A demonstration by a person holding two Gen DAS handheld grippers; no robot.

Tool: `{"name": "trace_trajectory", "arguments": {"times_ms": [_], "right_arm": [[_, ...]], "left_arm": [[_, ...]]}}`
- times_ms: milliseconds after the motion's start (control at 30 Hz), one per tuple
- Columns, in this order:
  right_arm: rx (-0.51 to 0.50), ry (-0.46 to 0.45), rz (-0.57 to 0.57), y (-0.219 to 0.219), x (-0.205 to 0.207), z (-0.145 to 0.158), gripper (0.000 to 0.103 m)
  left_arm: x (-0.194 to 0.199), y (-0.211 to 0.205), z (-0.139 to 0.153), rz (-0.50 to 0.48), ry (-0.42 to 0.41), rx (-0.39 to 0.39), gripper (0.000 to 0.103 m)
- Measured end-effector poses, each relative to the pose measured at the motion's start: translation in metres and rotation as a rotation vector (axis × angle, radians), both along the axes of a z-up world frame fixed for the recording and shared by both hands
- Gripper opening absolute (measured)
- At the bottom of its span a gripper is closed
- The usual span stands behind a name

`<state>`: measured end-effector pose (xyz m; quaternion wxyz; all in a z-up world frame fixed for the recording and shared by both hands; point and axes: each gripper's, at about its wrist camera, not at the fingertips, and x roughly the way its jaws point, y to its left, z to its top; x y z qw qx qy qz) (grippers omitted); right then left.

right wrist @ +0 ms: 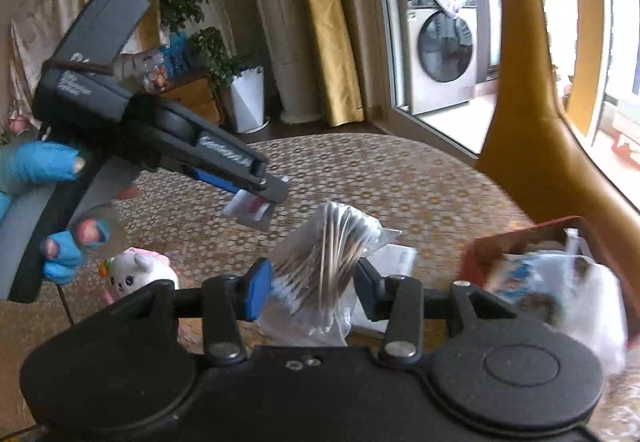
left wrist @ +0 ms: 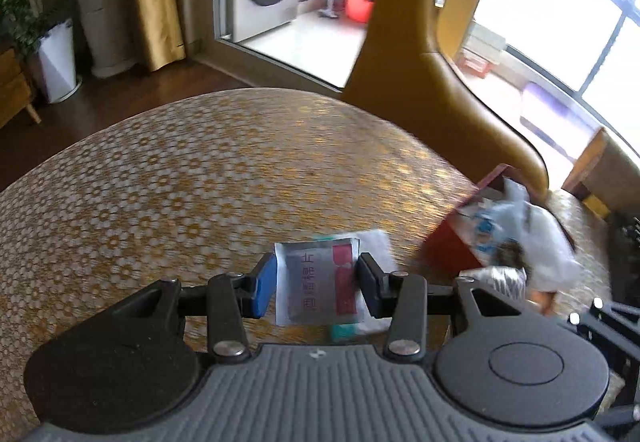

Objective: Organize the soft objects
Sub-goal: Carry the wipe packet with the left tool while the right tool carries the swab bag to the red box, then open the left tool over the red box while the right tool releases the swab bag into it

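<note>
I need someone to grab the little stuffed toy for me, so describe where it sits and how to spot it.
Start at the round table with the gold patterned cloth. At its near left edge, beside the blue-gloved hand with the left gripper, lies the stuffed toy. It is the only plush thing there: white, small pink ears, a tiny face, unlike the packets and the bag of cotton swabs.

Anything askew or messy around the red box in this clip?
Yes. The red box sits tilted, with plastic bags bulging over its rim. A white plush toy lies apart at the table edge.
</note>
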<state>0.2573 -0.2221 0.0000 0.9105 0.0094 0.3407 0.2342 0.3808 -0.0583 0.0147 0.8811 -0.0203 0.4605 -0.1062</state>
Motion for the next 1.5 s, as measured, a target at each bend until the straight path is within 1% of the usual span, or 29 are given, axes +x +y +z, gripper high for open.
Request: {"name": "trace_trajectory", "arguments": {"times_ms": [100, 300, 467, 633, 833, 967, 1033, 1233, 1500], "right_arm": [[-0.006, -0.004, -0.04, -0.027, -0.007, 0.003, 0.044], [-0.02, -0.015, -0.125, -0.08, -0.019, 0.004, 0.044], [-0.045, -0.014, -0.177, -0.111, -0.017, -0.005, 0.044], [-0.116, -0.022, -0.196, -0.137, -0.01, -0.017, 0.044], [-0.137, -0.008, -0.219, -0.153, 0.007, -0.036, 0.044], [-0.147, 0.003, -0.221, -0.157, 0.018, -0.051, 0.044], [-0.144, 0.017, -0.222, -0.159, 0.025, -0.058, 0.044], [-0.147, 0.041, -0.219, -0.162, 0.043, -0.075, 0.044], [-0.152, 0.048, -0.219, -0.161, 0.048, -0.088, 0.044]], "left_arm": [[-0.012, -0.025, 0.006, -0.046, 0.002, 0.001, 0.043], [-0.027, -0.074, 0.007, -0.128, 0.011, -0.005, 0.043], [-0.029, -0.113, -0.002, -0.177, 0.031, -0.015, 0.043], [-0.025, -0.144, -0.013, -0.204, 0.055, -0.031, 0.043], [-0.006, -0.175, -0.026, -0.201, 0.055, -0.052, 0.044], [0.01, -0.195, -0.038, -0.21, 0.032, -0.02, 0.044], [0.018, -0.203, -0.046, -0.209, 0.034, -0.009, 0.043], [0.039, -0.214, -0.069, -0.195, 0.058, -0.018, 0.044], [0.052, -0.22, -0.097, -0.184, 0.095, -0.003, 0.044]]}}
